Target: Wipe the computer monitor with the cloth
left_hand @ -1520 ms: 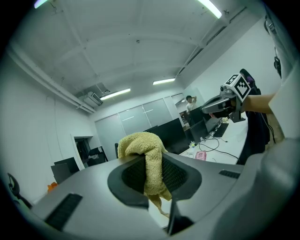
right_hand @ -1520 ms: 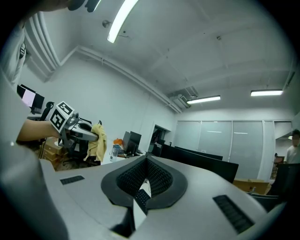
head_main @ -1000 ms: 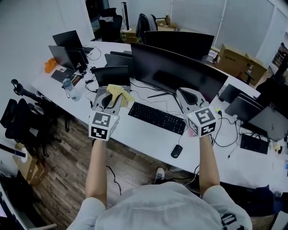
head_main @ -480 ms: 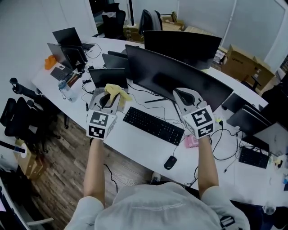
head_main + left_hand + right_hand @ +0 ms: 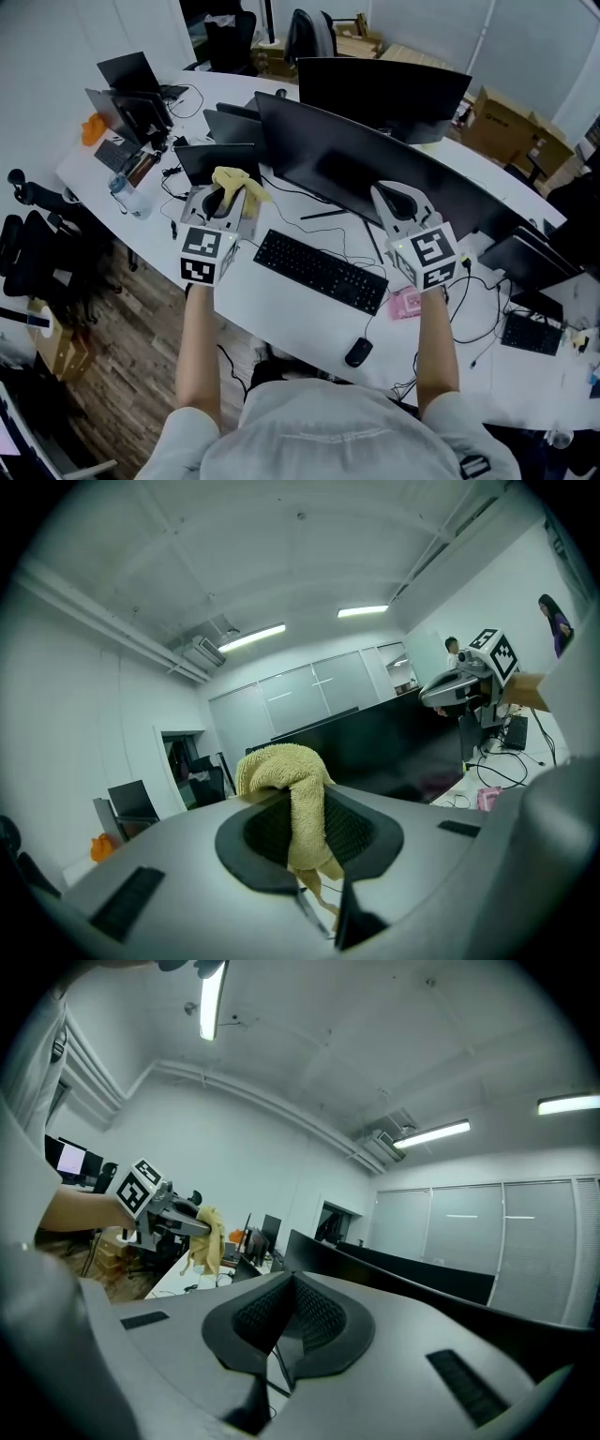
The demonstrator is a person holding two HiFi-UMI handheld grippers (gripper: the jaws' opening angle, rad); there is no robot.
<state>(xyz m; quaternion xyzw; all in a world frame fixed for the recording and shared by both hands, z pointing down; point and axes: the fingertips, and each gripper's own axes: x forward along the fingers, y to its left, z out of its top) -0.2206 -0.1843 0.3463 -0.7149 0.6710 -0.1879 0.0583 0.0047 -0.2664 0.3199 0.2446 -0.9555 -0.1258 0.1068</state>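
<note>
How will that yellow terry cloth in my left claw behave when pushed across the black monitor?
Probably floppy: the yellow terry cloth droops over the left claw in a loose fold. Its looped pile should likely drag rather than slip on the curved black monitor. Small and limp, it may bunch up.

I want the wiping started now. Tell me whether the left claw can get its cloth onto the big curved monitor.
Probably yes. The left claw, shut on the yellow cloth, is raised above the desk near the curved monitor's left end, with nothing between them.
</note>
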